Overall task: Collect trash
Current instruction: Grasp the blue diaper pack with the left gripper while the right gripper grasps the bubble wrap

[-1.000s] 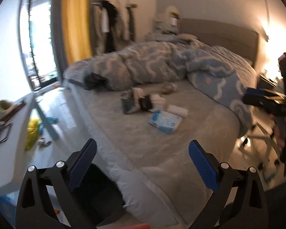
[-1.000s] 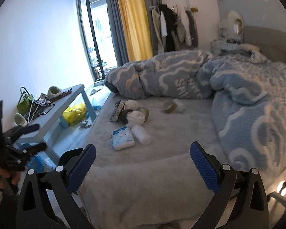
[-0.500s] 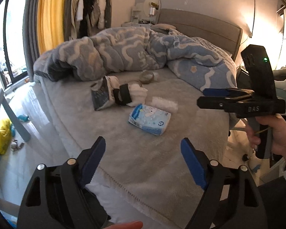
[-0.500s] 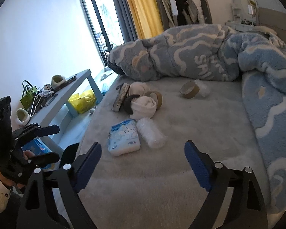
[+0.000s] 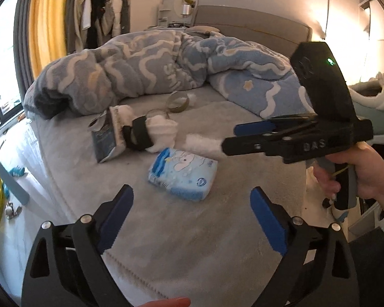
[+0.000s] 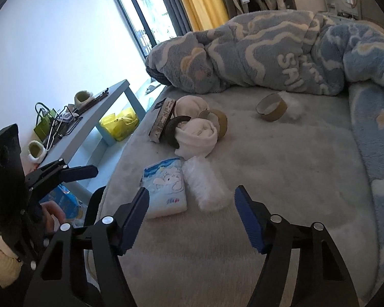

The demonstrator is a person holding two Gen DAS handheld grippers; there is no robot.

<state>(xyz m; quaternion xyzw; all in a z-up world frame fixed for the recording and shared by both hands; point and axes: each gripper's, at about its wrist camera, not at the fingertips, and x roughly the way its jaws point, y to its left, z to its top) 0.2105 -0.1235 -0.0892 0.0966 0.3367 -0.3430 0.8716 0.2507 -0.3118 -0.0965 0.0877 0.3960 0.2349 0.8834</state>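
1. While the left gripper [image 5: 192, 199] hangs over the near part of the grey bed [image 5: 217, 243] in the left wrist view, its jaws are opening and nothing lies between the blue pads.
2. Just ahead of it lies a blue tissue pack [image 5: 183, 176], flat on the sheet.
3. Beyond the pack sits a cluster: a torn carton [image 5: 103, 139], a black band [image 5: 138, 135] and a white rolled cloth [image 5: 162, 130], all touching.
4. A white fluffy wad [image 5: 204, 143] lies right of the pack, partly hidden by the right gripper [image 5: 243, 138], which a hand [image 5: 371, 176] holds from the side.
5. A tape roll [image 5: 178, 101] rests near the rumpled blue blanket [image 5: 166, 66].
6. In the right wrist view, the right gripper [image 6: 192, 207] has its jaws closing, with nothing pressed between them.
7. The white fluffy wad [image 6: 204, 186] lies just ahead between the pads' lines, touching the tissue pack [image 6: 166, 189] to its left.
8. The left gripper [image 6: 71, 174] shows at the left edge, gaping, beside a light blue table [image 6: 110, 97].
9. The tape roll [image 6: 271, 107] lies farther off, near the blanket [image 6: 268, 51].
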